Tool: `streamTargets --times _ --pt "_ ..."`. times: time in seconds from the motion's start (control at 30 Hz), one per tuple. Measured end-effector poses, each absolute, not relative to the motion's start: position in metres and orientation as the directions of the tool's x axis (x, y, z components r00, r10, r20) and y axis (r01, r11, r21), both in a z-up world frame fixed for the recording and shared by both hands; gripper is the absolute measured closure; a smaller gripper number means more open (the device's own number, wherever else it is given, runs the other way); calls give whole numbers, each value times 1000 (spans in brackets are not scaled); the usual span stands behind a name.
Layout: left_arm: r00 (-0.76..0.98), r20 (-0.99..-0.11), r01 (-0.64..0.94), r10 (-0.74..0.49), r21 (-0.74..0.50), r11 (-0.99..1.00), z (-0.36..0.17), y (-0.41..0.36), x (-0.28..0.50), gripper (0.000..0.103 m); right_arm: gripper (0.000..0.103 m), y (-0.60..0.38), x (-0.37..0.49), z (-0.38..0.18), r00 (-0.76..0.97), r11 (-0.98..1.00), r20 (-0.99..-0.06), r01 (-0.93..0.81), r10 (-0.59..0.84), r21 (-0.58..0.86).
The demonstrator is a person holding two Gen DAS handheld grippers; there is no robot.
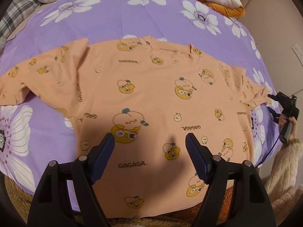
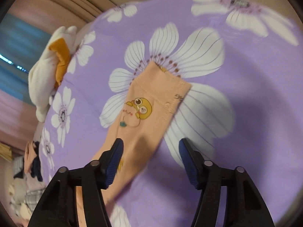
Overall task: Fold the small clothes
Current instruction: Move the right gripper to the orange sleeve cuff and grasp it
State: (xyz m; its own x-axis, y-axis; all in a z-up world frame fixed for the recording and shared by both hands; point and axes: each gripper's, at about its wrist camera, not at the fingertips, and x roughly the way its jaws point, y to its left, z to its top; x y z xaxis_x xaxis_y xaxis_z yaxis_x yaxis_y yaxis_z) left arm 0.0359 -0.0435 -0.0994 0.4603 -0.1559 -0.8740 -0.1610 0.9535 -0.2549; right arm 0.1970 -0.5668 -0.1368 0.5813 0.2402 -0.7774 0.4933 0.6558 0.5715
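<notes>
A peach shirt [image 1: 151, 98] lies spread flat on the bed [image 1: 106, 24], its sleeves stretched out left and right across the left wrist view, collar at the far edge, hem toward the camera. The left gripper [image 1: 149, 141] hovers over the hem area, fingers apart and empty. The right gripper [image 2: 149, 147] is above the right sleeve [image 2: 149, 102], fingers apart, the sleeve's long axis running away between them, cuff farthest.

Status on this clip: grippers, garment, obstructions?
Left hand-held gripper open above the shirt. Right hand-held gripper open over the sleeve. Shirt flat on bedspread. Nothing in the way.
</notes>
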Motion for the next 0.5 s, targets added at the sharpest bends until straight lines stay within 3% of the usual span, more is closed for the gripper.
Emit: streamTargets --times 0.1,0.17,0.2,0.5 --pt "479 -866 -180 -142 -255 950 -94 -37 32 27 63 -568 209 -139 599 656 -770 493 219 571" --pt "488 -862 -194 -137 -260 946 -93 -32 30 27 92 -571 213 -139 595 653 -777 508 206 562" --pt "489 -861 -197 -139 -264 944 -92 -31 30 27 98 -572 213 -138 589 650 -785 522 193 552" --pt "515 -844 -204 -152 -293 934 -88 -22 29 27 99 -593 167 -94 699 654 -711 503 77 565"
